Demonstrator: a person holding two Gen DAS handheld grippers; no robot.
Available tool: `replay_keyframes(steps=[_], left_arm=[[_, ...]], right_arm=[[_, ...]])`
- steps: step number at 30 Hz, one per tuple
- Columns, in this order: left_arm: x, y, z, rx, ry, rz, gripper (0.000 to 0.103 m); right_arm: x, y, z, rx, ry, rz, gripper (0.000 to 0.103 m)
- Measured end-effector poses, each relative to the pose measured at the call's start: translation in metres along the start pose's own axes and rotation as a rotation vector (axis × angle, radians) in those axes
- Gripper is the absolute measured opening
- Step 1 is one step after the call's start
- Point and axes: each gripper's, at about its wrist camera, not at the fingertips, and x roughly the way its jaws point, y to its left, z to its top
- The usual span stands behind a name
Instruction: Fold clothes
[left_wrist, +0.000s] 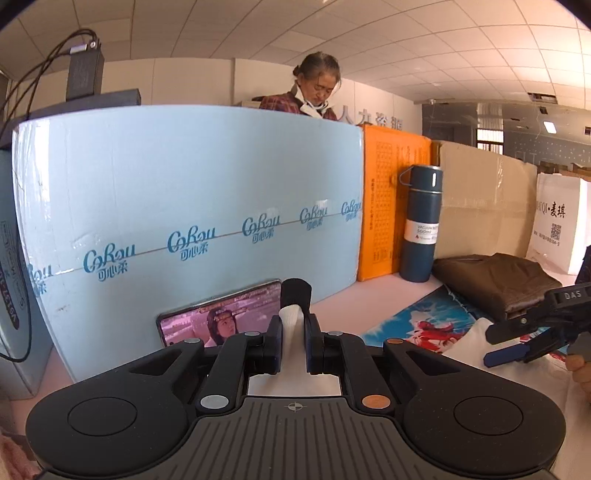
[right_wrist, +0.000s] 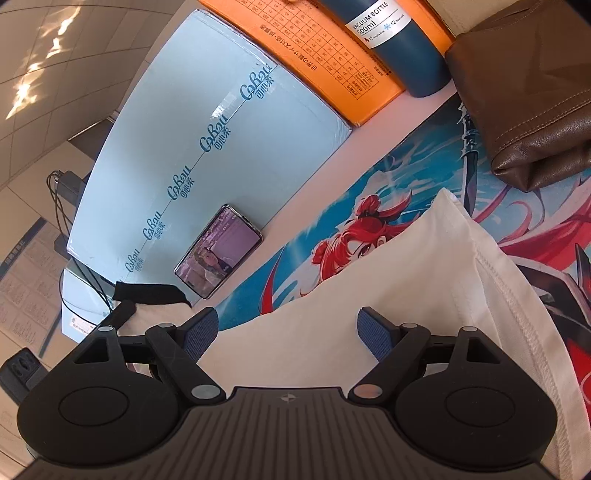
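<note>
A white garment with black trim lies on the anime-print mat. My left gripper is shut on a pinched fold of the white garment, with black trim showing above it. My right gripper is open over the white garment, its blue pads apart and not gripping; it also shows in the left wrist view at the right, above the white cloth. A folded brown garment lies at the back right, also in the right wrist view.
A light blue Cobou box stands along the back, with a phone leaning on it. An orange box, a dark blue vacuum bottle, cardboard and a white bag stand behind. A person stands beyond the box.
</note>
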Motion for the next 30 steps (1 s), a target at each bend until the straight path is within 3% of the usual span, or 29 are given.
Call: replay_keyframes(steps=[4,8,16,19,26,28,30], left_arm=[[-0.053,-0.027,-0.006,0.02,-0.089,0.003,0.01],[-0.097,-0.058,-0.032,0.044,-0.127,0.003,0.01],[-0.138,-0.077,-0.082,-0.118,-0.085,0.046,0.01],[-0.134,-0.085,-0.091,-0.041,-0.034,0.091,0.011],[-0.131,-0.103,-0.102,0.093,0.069,0.095,0.015],[-0.128,-0.108,-0.104,0.129,0.091,0.094,0.02],[-0.126,-0.116,-0.109,0.168,0.105,0.093,0.042]], right_arm=[[-0.005,-0.006,0.002,0.04,-0.019,0.027,0.082],[-0.013,-0.01,0.003,0.068,-0.053,0.03,0.082],[-0.032,-0.022,0.001,0.116,-0.126,-0.005,0.083],[-0.035,-0.026,-0.001,0.132,-0.138,-0.005,0.083],[-0.047,-0.032,-0.006,0.128,-0.19,-0.016,0.081],[-0.047,-0.032,-0.008,0.119,-0.197,-0.021,0.079],[-0.047,-0.031,-0.009,0.108,-0.202,-0.042,0.074]])
